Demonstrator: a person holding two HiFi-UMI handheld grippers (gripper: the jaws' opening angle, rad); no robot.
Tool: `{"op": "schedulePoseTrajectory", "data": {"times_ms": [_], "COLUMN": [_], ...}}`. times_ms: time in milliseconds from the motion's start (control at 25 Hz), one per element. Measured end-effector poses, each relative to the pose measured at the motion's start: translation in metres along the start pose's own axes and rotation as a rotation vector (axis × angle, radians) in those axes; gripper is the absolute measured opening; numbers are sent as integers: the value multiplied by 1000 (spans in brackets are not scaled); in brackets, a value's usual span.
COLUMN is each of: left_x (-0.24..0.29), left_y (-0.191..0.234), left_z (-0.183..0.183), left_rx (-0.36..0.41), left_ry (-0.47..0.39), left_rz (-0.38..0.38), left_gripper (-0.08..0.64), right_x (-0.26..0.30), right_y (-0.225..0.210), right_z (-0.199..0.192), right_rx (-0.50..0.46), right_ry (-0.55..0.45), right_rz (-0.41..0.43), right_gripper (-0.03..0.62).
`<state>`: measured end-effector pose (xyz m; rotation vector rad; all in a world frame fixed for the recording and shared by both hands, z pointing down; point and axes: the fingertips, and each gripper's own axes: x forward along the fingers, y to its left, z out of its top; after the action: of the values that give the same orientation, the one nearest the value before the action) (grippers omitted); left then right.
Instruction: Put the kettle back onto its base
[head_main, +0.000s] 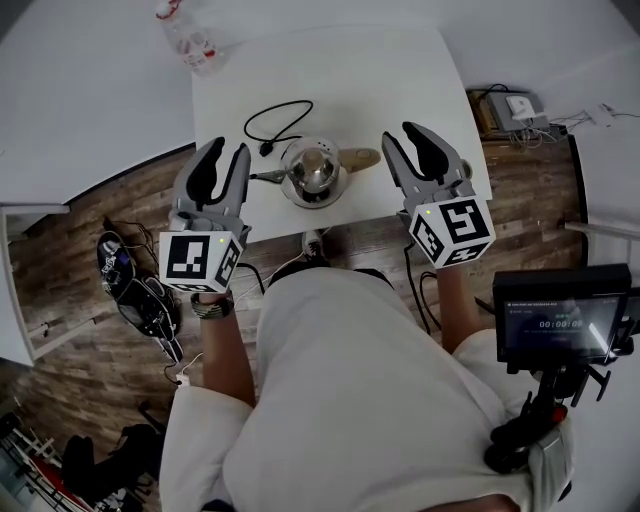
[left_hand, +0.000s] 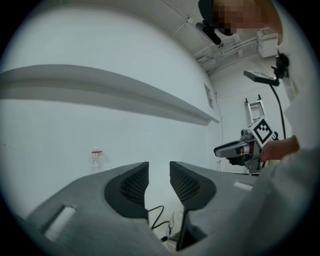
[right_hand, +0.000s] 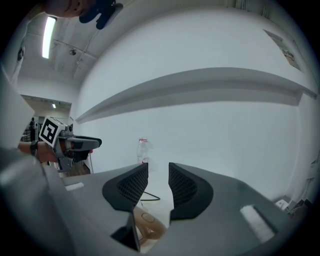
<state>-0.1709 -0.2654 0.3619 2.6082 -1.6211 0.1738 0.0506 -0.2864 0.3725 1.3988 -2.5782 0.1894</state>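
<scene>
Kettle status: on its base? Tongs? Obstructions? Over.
Open, empty: left tongs, right tongs. On white table, shiny steel kettle with tan handle looks seated on round base. Beside it black cord; nothing blocking.

Kettle (head_main: 314, 170) glossy metal; table (head_main: 400, 80) matt white; floor (head_main: 530, 190) wood planks.

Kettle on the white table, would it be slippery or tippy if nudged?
The kettle is shiny metal, so probably slick to grip; its tan handle looks the safer hold. From above it looks broad, so a nudge would likely slide, not tip, it.
</scene>
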Motion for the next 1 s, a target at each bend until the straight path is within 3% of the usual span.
{"op": "schedulePoseTrajectory", "data": {"times_ms": [240,600,720,1000], "left_x": [-3,-10,-13,-12], "left_y": [-4,4,2,-5], "left_z": [55,92,98,98], "left_rx": [60,70,72,87], "left_ry": [-106,-174,-195,-189], "left_rz": [10,57,60,30], "left_gripper": [137,68,15,5], "right_x": [-8,-12,-14,-14], "right_y": [1,5,4,10], "right_z": [69,95,100,105], "right_rx": [-52,-54,-54,-85], "right_ry": [-144,-182,-194,-202], "right_rz": [-33,-28,-27,-16], "right_gripper": [5,3,3,2]}}
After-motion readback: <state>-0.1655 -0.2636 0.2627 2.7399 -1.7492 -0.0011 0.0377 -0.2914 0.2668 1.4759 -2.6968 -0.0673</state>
